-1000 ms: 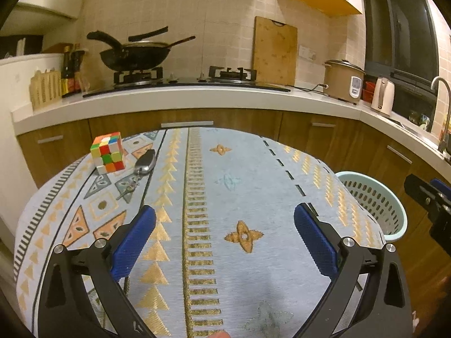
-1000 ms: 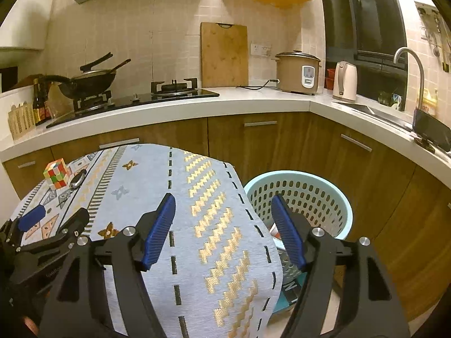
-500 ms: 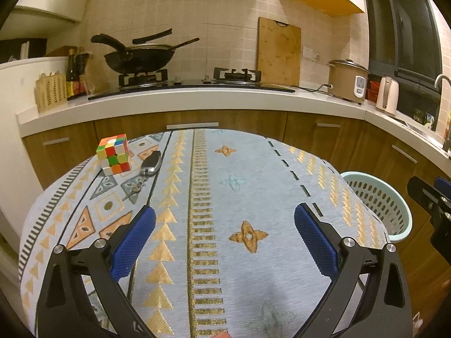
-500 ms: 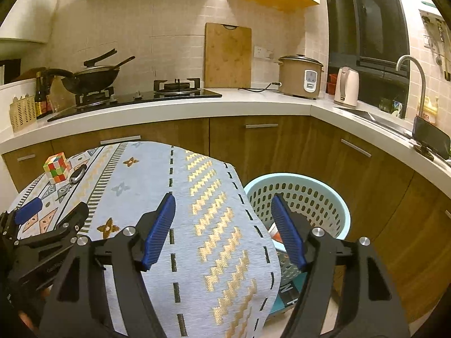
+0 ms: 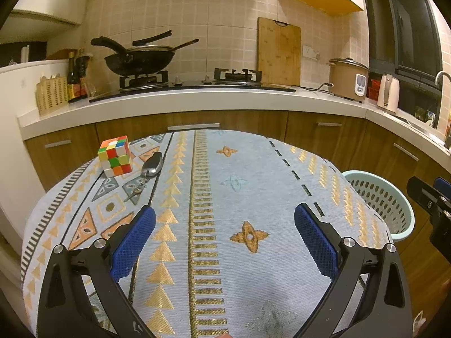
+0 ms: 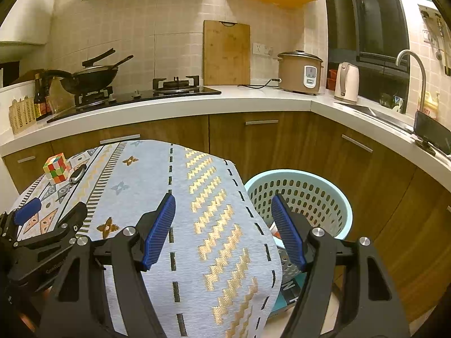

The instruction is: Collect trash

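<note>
A light blue perforated basket (image 6: 307, 194) stands on the floor right of the table; it also shows in the left wrist view (image 5: 380, 197). Something orange and white lies inside it (image 6: 274, 229). My left gripper (image 5: 224, 221) is open and empty above the patterned tablecloth (image 5: 225, 197). My right gripper (image 6: 222, 211) is open and empty above the table's right edge, next to the basket. No loose trash shows on the table.
A Rubik's cube (image 5: 115, 156) and a car key with keyring (image 5: 150, 166) lie at the table's far left. A box (image 6: 290, 293) lies on the floor by the basket. Kitchen counter (image 5: 197, 98) with wok, stove, rice cooker and kettle runs behind.
Both grippers have pulled back and risen slightly, so the table looks a little farther. Both stay open and empty.
</note>
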